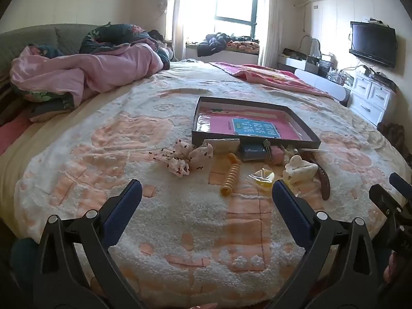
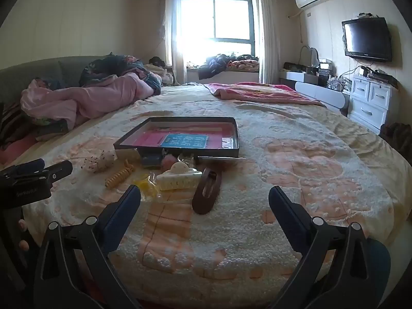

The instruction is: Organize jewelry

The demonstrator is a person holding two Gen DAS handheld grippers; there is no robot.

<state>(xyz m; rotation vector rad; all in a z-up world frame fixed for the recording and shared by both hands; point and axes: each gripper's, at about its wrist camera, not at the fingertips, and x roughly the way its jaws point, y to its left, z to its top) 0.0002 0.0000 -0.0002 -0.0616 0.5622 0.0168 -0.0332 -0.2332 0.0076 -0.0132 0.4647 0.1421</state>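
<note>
Jaws: left gripper (image 1: 206,195) and right gripper (image 2: 204,200) both spread wide, holding nothing | Risk: fingers may snag the fluffy bedspread (image 2: 296,180), or scatter the crowded clips | Jewelry: yellow spiral tie (image 1: 230,179), cream claw clip (image 2: 179,177), brown barrette (image 2: 207,193) at 12 o'clock, just before shallow box (image 2: 238,139).

Window (image 2: 216,18) glare blown out — room dimmer, fisheye edges warped, vignetted.
</note>
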